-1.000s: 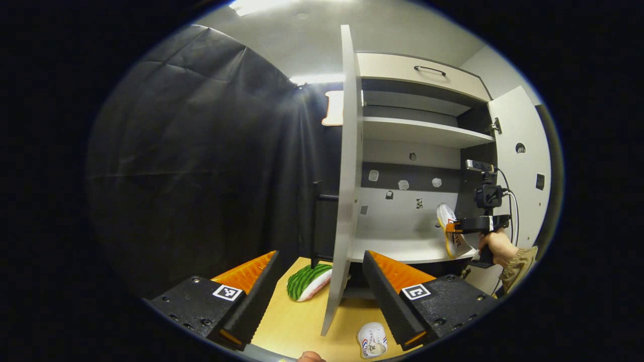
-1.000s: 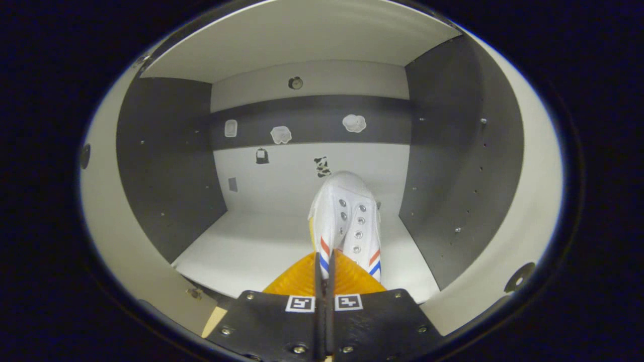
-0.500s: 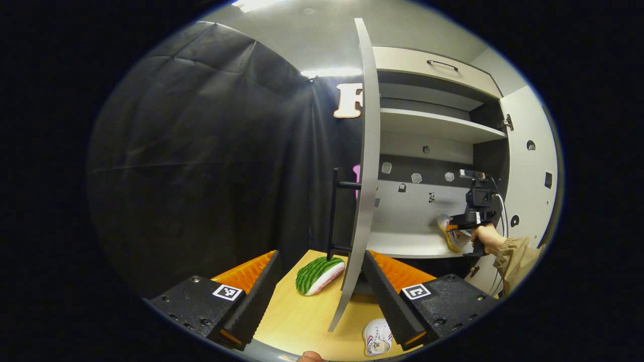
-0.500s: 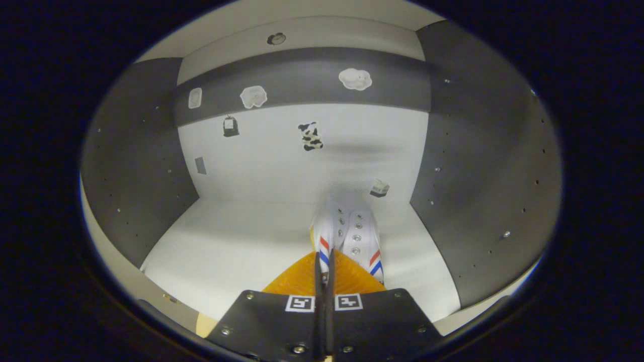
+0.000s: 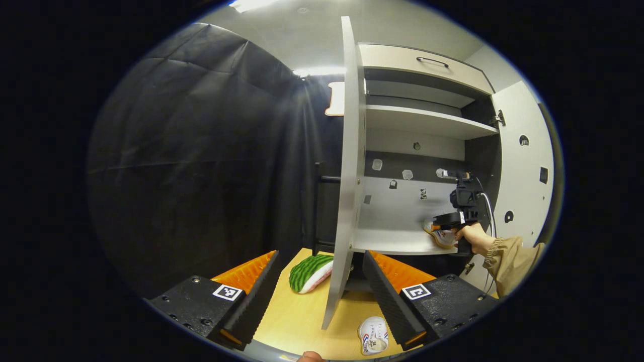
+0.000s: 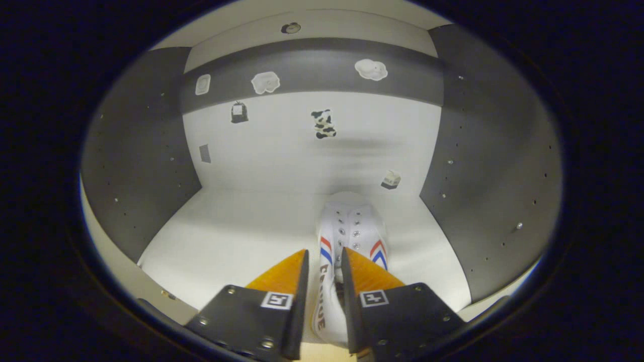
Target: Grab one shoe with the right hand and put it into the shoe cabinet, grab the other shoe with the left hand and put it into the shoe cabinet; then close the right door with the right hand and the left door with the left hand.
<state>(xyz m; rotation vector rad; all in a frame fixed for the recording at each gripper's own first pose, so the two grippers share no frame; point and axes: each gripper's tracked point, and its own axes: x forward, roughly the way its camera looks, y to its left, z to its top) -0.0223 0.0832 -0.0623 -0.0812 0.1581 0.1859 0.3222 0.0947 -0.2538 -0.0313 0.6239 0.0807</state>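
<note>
Nearest us, our left gripper (image 5: 322,296) hangs spread and empty above the second shoe (image 5: 373,336) on the wooden floor (image 5: 297,322), kept ready for its turn, while beyond, our right gripper (image 6: 322,281) has parted its fingers around the first shoe (image 6: 352,236), resting on the cabinet shelf (image 6: 241,246) for release.

The left gripper (image 5: 322,296) is held level with its jaws wide apart, and nothing is between the fingers (image 5: 251,294). The right gripper (image 6: 322,289) points forward and a little down; its jaws are parted by a narrow gap. In the left gripper view, a hand (image 5: 470,236) with a tan sleeve (image 5: 513,256) holds the right gripper (image 5: 443,219) by its grip, arm stretched forward.
</note>
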